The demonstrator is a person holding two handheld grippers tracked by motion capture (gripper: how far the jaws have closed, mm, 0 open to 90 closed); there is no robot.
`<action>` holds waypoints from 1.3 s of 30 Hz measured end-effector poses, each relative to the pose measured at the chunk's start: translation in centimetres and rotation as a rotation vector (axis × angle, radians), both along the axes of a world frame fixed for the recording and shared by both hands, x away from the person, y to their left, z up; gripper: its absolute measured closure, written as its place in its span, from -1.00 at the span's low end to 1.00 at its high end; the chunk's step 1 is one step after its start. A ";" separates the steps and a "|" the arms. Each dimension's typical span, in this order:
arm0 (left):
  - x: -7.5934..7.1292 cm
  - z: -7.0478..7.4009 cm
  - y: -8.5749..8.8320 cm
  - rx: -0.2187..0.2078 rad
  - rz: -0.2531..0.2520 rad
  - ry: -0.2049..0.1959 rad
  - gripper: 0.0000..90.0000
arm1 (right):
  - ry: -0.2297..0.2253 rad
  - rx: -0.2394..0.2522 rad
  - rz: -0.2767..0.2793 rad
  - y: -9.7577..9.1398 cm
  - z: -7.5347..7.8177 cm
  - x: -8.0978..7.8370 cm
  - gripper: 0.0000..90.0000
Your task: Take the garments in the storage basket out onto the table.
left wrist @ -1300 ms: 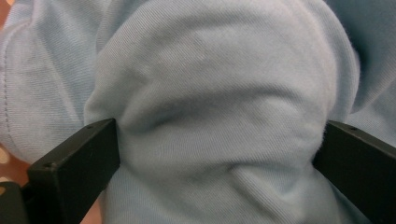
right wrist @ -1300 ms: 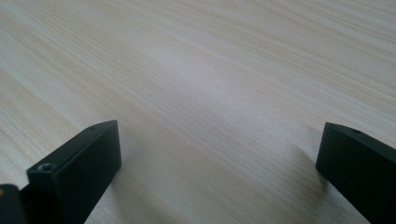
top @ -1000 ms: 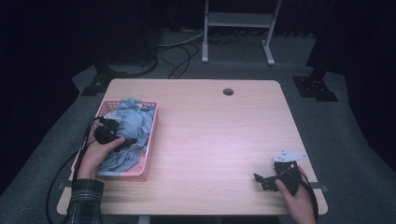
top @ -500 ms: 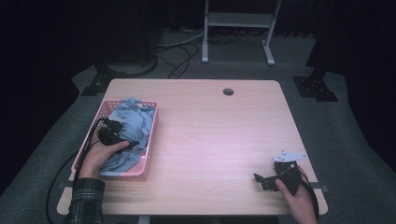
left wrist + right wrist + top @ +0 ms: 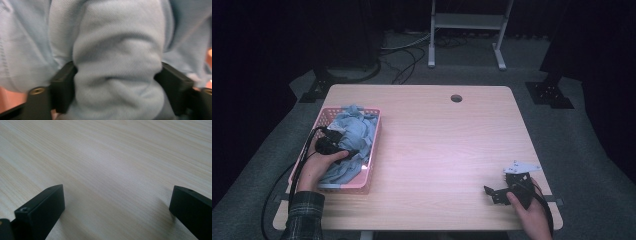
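A pink basket [image 5: 376, 134] stands on the left part of the wooden table [image 5: 447, 145], heaped with light blue cloth [image 5: 358, 129]. My left gripper [image 5: 353, 150] is down in the basket on that cloth, held by a hand with a plaid sleeve. In the left gripper view a thick fold of the blue cloth [image 5: 117, 57] bulges between the jaws of the left gripper [image 5: 116, 82], which stand wide apart and touch it on both sides. My right gripper [image 5: 492, 194] rests near the table's front right corner; the right gripper [image 5: 117, 202] is open over bare wood.
A round cable hole [image 5: 456, 98] lies near the table's far edge. A metal stand [image 5: 467, 30] and cables are on the floor behind the table. A black cable [image 5: 299, 165] trails from the left gripper over the table's left edge.
The left hand has pushed its gripper slightly farther into the basket, onto the cloth. The right gripper has not moved.
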State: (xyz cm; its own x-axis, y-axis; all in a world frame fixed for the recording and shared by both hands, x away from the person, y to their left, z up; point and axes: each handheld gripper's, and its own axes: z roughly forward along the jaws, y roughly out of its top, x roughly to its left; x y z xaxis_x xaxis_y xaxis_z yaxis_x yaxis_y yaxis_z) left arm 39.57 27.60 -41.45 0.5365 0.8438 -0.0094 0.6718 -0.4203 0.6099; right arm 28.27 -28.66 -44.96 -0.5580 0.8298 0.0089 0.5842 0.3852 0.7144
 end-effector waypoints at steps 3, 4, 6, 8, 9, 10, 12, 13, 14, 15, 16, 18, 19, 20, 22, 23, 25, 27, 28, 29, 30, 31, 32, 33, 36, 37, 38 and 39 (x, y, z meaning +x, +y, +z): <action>-0.2 0.0 0.1 -0.010 0.006 -0.006 -0.25 | 0.000 0.000 -0.001 0.0 0.0 0.0 -1.00; -0.2 0.0 0.1 -0.009 0.005 -0.005 -0.22 | 0.000 0.000 -0.001 0.0 0.0 0.0 -1.00; -0.2 0.1 0.0 -0.002 -0.002 -0.010 -0.19 | 0.000 0.000 -0.001 0.0 0.0 0.0 -1.00; -0.3 0.1 0.0 0.001 -0.017 -0.013 -0.14 | 0.000 0.000 -0.001 0.0 0.0 0.0 -1.00; -0.3 0.1 0.0 -0.004 -0.016 -0.012 -0.11 | 0.000 -0.001 0.000 0.0 0.0 0.0 -1.00; -0.3 0.2 0.1 -0.007 -0.014 -0.011 -0.09 | 0.000 0.000 -0.001 0.0 0.0 0.0 -1.00; -0.3 0.2 0.1 -0.012 -0.012 -0.006 -0.02 | 0.001 0.000 -0.001 0.0 0.0 0.0 -1.00; -0.3 0.3 0.2 -0.024 -0.004 0.001 0.04 | 0.001 0.000 -0.001 0.0 0.0 0.0 -1.00; -0.3 0.4 0.2 -0.029 -0.002 0.005 0.12 | 0.000 0.000 0.000 0.0 0.0 0.0 -1.00; -0.3 0.4 0.2 -0.027 -0.006 0.003 0.16 | 0.001 0.000 -0.001 0.0 0.0 0.0 -1.00; -0.4 0.4 0.2 -0.025 -0.006 0.005 0.18 | 0.000 0.000 -0.001 0.0 0.0 0.0 -1.00; -0.3 0.5 0.2 -0.029 -0.003 0.010 0.22 | 0.000 0.000 0.000 0.0 0.0 0.0 -1.00; -0.3 0.5 0.3 -0.032 -0.003 0.011 0.22 | 0.000 0.000 0.000 0.0 0.0 0.0 -1.00; -0.3 0.5 0.3 -0.033 -0.004 0.012 0.22 | 0.000 0.000 -0.001 0.0 0.0 0.0 -1.00; -0.2 0.6 0.3 -0.031 -0.008 0.016 0.22 | 0.000 0.000 -0.001 0.0 0.0 0.0 -1.00; -0.2 0.6 0.4 -0.034 -0.009 0.018 0.22 | 0.001 0.000 -0.001 0.0 0.0 0.0 -1.00; -0.2 0.7 0.5 -0.053 -0.004 0.029 0.22 | 0.000 0.000 -0.001 0.0 0.0 0.0 -1.00; -0.2 0.8 0.7 -0.064 -0.008 0.033 0.22 | 0.000 0.000 -0.001 0.0 0.0 0.0 -1.00; -0.2 0.8 0.8 -0.070 -0.005 0.033 0.22 | 0.001 0.000 -0.001 0.0 0.0 0.0 -1.00; -0.2 0.9 0.9 -0.075 -0.006 0.034 0.22 | 0.001 0.000 -0.001 0.0 0.0 0.0 -1.00; -0.2 0.9 1.0 -0.075 -0.009 0.034 0.22 | 0.000 0.000 -0.001 0.0 0.0 0.0 -1.00; -0.2 1.0 1.0 -0.074 -0.007 0.032 0.22 | 0.000 0.000 -0.001 0.0 0.0 0.0 -1.00; -0.2 1.0 1.1 -0.076 -0.006 0.031 0.22 | 0.000 0.000 -0.001 0.0 0.0 0.0 -1.00; -0.2 1.0 1.1 -0.079 -0.004 0.030 0.22 | 0.001 0.000 -0.002 0.0 0.0 0.0 -1.00; -0.2 1.1 1.2 -0.088 -0.004 0.030 0.22 | 0.000 0.000 -0.001 0.0 0.0 0.0 -1.00; -0.2 1.2 1.3 -0.088 -0.005 0.029 0.22 | 0.000 0.000 -0.001 0.0 0.0 0.0 -1.00; -0.2 1.2 1.3 -0.087 -0.004 0.029 0.22 | 0.000 0.000 -0.001 0.0 0.0 0.0 -1.00; -0.2 1.3 1.3 -0.089 -0.001 0.029 0.22 | 0.000 0.000 -0.001 0.0 0.0 0.0 -1.00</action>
State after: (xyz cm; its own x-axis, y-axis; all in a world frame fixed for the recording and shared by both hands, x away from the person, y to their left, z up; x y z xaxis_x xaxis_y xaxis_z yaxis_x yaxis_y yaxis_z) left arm 39.41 28.89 -40.13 0.5356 0.8385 -0.0999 0.6897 -0.3661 0.6247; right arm 28.28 -28.66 -44.95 -0.5569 0.8305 0.0092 0.5850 0.3843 0.7142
